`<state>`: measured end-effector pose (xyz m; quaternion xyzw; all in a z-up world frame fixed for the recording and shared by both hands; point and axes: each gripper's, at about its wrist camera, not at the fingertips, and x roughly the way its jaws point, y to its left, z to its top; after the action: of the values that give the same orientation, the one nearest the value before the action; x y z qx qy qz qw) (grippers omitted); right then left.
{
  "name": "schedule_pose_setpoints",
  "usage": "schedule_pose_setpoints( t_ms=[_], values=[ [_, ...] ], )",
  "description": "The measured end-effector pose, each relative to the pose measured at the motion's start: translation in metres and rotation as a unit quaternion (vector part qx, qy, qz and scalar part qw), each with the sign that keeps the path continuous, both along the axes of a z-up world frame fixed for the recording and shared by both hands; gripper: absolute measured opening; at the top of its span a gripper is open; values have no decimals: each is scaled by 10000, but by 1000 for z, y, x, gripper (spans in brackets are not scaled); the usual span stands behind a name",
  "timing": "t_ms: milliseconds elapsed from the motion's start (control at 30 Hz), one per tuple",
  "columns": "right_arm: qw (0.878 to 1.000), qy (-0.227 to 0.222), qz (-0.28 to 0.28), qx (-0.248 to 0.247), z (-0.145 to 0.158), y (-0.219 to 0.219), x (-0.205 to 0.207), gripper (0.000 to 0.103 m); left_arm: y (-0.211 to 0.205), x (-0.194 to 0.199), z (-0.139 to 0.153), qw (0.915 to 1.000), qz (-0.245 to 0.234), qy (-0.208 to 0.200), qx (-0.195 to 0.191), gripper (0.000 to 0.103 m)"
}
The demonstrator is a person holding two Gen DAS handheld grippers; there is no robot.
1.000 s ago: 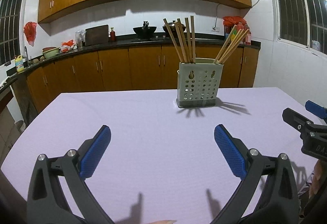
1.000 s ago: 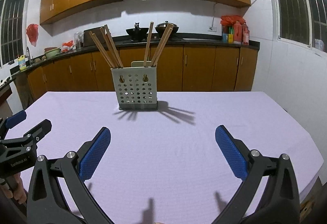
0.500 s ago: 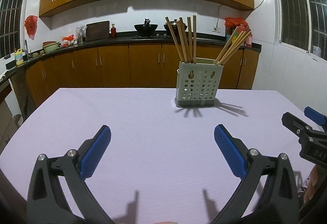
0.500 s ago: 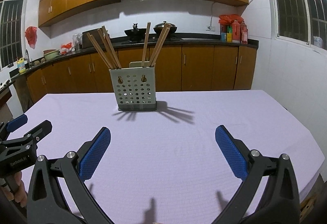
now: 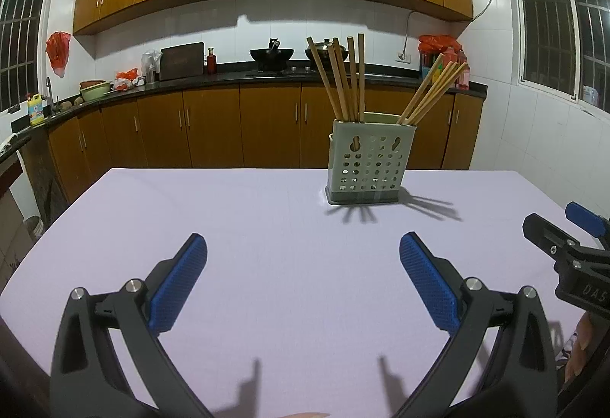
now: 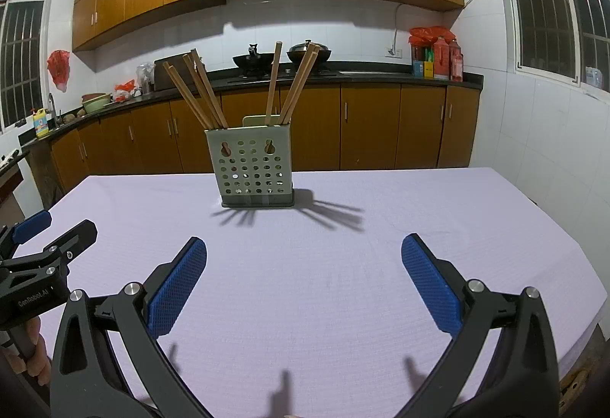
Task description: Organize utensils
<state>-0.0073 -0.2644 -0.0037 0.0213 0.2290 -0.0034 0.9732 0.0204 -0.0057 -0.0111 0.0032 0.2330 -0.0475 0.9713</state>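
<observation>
Both grippers hover low over the near part of the table, level and pointing toward the far kitchen wall. Left gripper [image 5: 303,267] has its blue-padded fingers [image 5: 179,282] spread wide apart with nothing between them; it also shows at the left edge of the right wrist view [image 6: 42,246], gripped from below by a hand [image 6: 28,353]. Right gripper [image 6: 304,267] is likewise spread wide and holds nothing, and it appears at the right edge of the left wrist view [image 5: 564,246].

Ahead of both, well apart from the fingertips, a pale green perforated utensil holder [image 6: 253,166] stands upright on the lilac tablecloth [image 6: 343,284], toward the far side of the table. In the left wrist view the holder [image 5: 370,162] sits right of centre. Wooden chopsticks [image 6: 198,92] lean out of it in two bunches: one bunch in the left part tilts left, the other bunch [image 6: 295,86] in the right part tilts right or stands nearly upright. Their shadows fan out over the cloth in front of the holder.

Beyond the table, brown base cabinets [image 5: 213,128] carry a dark counter with a wok [image 5: 271,53] on the hob
</observation>
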Motion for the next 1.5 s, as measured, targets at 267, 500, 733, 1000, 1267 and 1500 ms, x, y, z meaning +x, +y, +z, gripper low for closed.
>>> schedule_pose_setpoints(
  t_ms=[267,500,733,1000,1267,1500],
  values=[
    [10000,-3,-4,11,0,0,0,101,-1,0,2,10000,-8,-16,31,99],
    [10000,-3,-3,8,0,0,0,101,-1,0,2,10000,-17,-18,30,99],
    [10000,1,-11,11,0,0,1,101,-2,1,2,10000,-25,-18,37,99],
    [10000,-1,-14,18,0,0,1,101,-2,2,4,10000,-37,-8,37,99],
    [10000,3,-16,20,1,1,1,101,-3,2,4,10000,-38,-7,36,99],
    [10000,6,-22,28,1,2,2,101,-3,2,4,10000,-35,-6,38,99]
  ],
)
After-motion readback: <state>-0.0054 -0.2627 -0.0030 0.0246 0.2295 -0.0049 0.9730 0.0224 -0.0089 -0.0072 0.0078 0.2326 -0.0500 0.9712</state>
